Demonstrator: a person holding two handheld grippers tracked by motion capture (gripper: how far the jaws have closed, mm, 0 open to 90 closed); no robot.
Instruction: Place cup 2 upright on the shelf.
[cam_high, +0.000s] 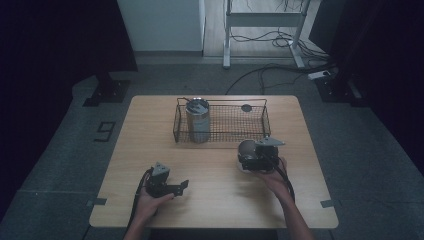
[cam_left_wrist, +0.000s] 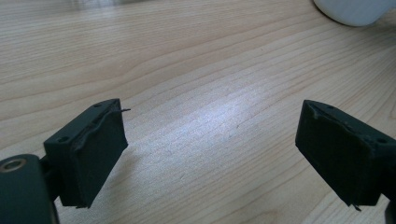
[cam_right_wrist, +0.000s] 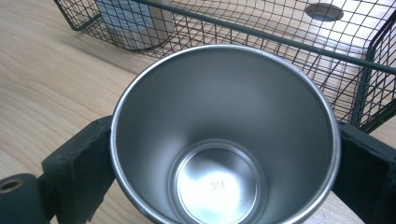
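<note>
Clamped on the steel cup (cam_right_wrist: 224, 140) by right gripper (cam_right_wrist: 219, 154), jaws flanking its wall; light, rigid, slick; left gripper (cam_left_wrist: 210, 140) apart, empty.

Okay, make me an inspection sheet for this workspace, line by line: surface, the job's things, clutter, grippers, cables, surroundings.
Surface: wooden table, bare wood around the items.
Job's things: steel cup upright and empty between the right gripper's fingers; wire basket beyond it holds a second steel cup at its left end and a small dark round disc at the back right.
Clutter: nothing seen.
Grippers: right gripper has its fingers on both sides of the cup, seemingly touching it; left gripper is open, nothing between its fingers, low over the table.
Cables: one trails from each gripper; more lie on the floor behind the table.
Surroundings: dim room, grey floor, a desk frame at the back.
</note>
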